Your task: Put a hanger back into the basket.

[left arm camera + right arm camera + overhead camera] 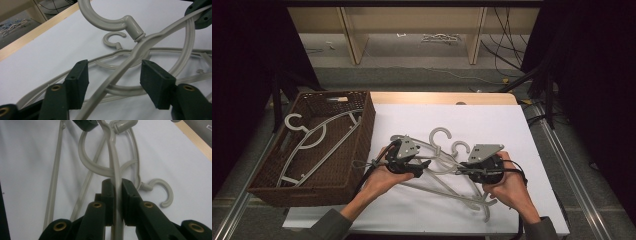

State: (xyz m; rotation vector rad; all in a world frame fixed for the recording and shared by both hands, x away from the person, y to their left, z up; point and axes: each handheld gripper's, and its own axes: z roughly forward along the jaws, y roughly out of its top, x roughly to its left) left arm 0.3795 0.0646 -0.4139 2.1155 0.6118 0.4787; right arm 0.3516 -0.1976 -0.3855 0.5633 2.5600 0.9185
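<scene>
Top grey plastic clothes hanger, thin moulded arms and swivel hook, lies across a second grey hanger at the near middle of the white table. Likely light, stiff, a bit slick; hooks may snag, so hold the arms. Right gripper is clamped on one arm. Left gripper straddles the other arm, pads seemingly not touching. Far left, a brown wicker basket holds a third hanger. No readable writing.

Both forearms enter from bottom edge, hands close together at mid-table. Left gripper points right, jaws parted, pads pressing on nothing. Right gripper points left, jaws clamped tight, facing left one
</scene>
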